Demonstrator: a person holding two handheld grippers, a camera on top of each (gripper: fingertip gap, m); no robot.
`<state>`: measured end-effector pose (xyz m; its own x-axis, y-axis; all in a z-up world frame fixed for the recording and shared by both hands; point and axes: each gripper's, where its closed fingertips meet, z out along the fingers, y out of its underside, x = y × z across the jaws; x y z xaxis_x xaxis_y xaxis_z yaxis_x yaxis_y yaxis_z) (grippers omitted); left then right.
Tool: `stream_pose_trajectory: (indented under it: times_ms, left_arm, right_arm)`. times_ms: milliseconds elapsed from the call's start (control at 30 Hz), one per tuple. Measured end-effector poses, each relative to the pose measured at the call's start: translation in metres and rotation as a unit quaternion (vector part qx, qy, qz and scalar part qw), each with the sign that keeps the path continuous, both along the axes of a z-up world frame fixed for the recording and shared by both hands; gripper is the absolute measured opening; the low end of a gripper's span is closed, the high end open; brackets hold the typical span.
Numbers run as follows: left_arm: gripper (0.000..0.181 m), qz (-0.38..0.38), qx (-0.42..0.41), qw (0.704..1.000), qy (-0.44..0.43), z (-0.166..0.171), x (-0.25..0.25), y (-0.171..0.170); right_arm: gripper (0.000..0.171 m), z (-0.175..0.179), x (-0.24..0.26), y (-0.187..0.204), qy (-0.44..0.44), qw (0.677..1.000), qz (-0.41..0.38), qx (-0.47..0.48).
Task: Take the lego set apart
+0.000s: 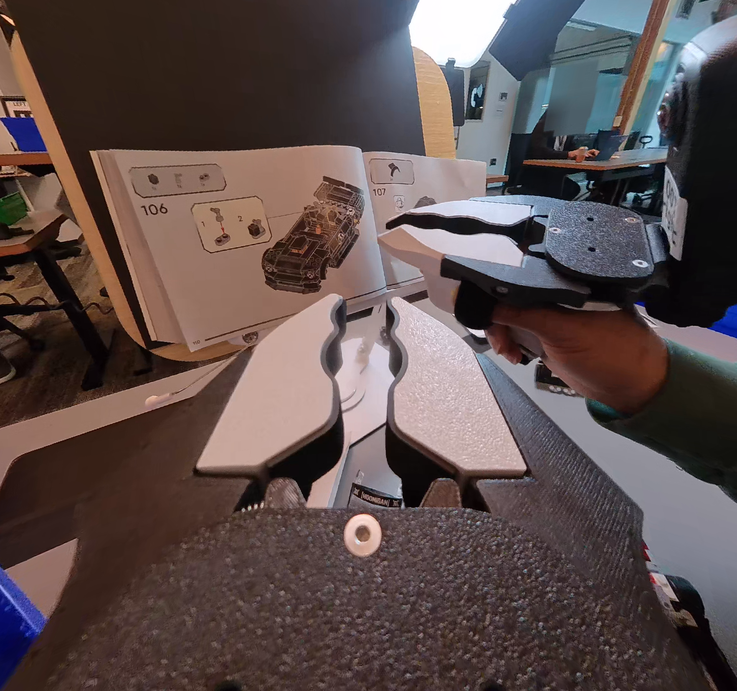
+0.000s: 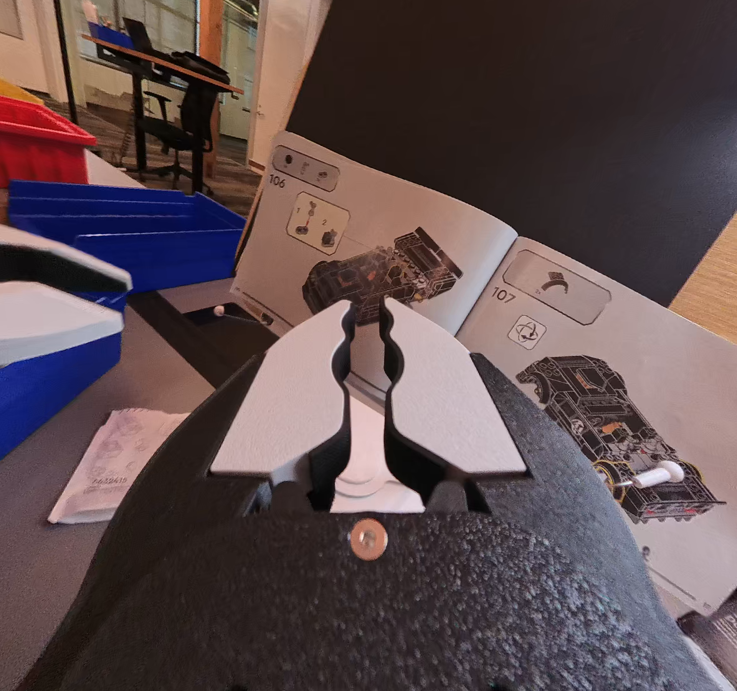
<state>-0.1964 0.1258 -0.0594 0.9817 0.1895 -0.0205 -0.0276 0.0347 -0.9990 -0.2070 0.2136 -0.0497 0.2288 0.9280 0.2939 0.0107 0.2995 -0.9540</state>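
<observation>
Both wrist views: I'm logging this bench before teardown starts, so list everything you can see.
Instruction booklet: one, white, open, propped against the dark board.
Dark board: one, black, upright behind the booklet.
Bins: two blue, one red, left of the booklet.
Folded leaflet: one, white, flat on the grey table.
Lego model: not clearly visible.
Left gripper: white fingers, slightly apart, empty.
Right gripper: same, held by a hand.

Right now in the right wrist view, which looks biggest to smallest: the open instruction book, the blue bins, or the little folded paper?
1. Instruction book, spanning much of the picture.
2. Blue bins, though they sit nearer the picture's edge and partly behind the other claw, so this is unsure.
3. Folded paper, clearly smallest.
</observation>
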Motion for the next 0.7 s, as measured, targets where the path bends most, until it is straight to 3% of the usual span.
stream_pose_trajectory:
  times_ms: [267,700]
  left_arm:
    - [0.028,-0.031,-0.005,0.999,0.011,-0.001,0.01,-0.001]
    - [0.02,-0.031,-0.004,0.999,0.02,-0.001,0.012,-0.002]
  right_arm:
    - [0.025,-0.009,0.038,-0.018,-0.013,1.0,0.018,0.003]
    - [0.025,-0.029,0.1,-0.032,-0.041,0.999,0.019,-0.003]
